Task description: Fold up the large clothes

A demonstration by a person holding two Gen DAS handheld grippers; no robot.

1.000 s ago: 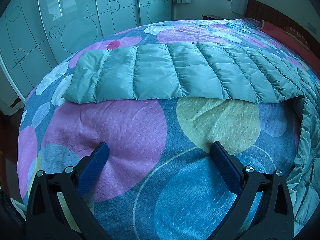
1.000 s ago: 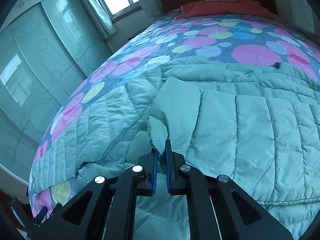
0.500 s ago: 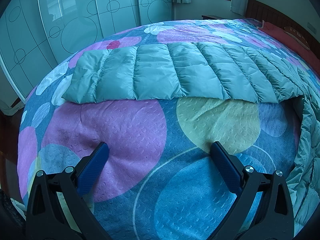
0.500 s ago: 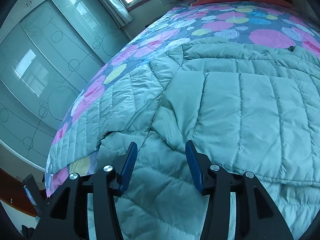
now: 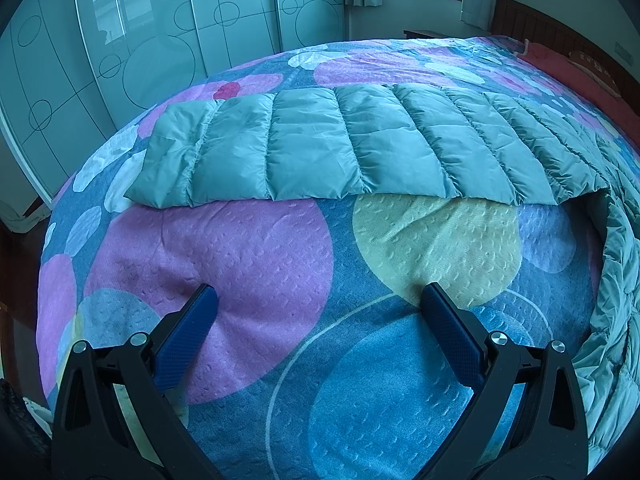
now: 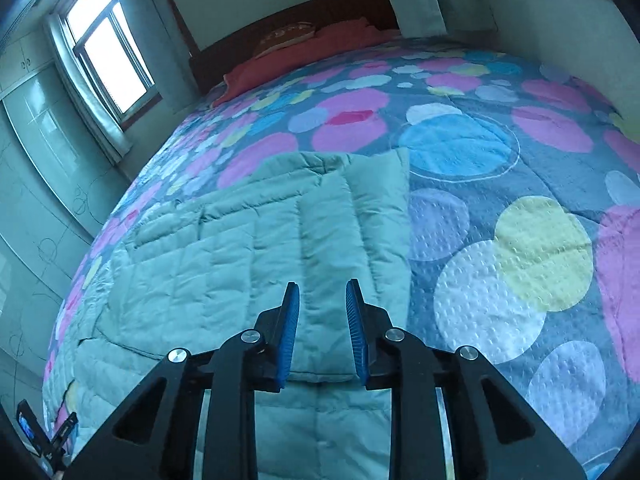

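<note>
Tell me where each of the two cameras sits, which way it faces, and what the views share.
Left wrist: on the left tongs, angled down at the bedspread; beyond lies the quilted sleeve; both fingers show, wide apart.
Right wrist: on the right tongs, angled down over the jacket toward the headboard; its jaws have just been closing, nothing between them.
Shared: jacket, bedspread, window.

1. From the left wrist we look steeply down, close over the bedspread (image 5: 256, 256), facing the mirrored wardrobe (image 5: 132, 52) beyond it.
2. From the right wrist we look down the bedspread (image 6: 500, 216) towards the headboard (image 6: 304, 16) at its far end, from slightly higher.
3. Both views share the green quilted jacket (image 5: 320, 152) (image 6: 224, 264) lying on that bedspread, and the window.
</note>
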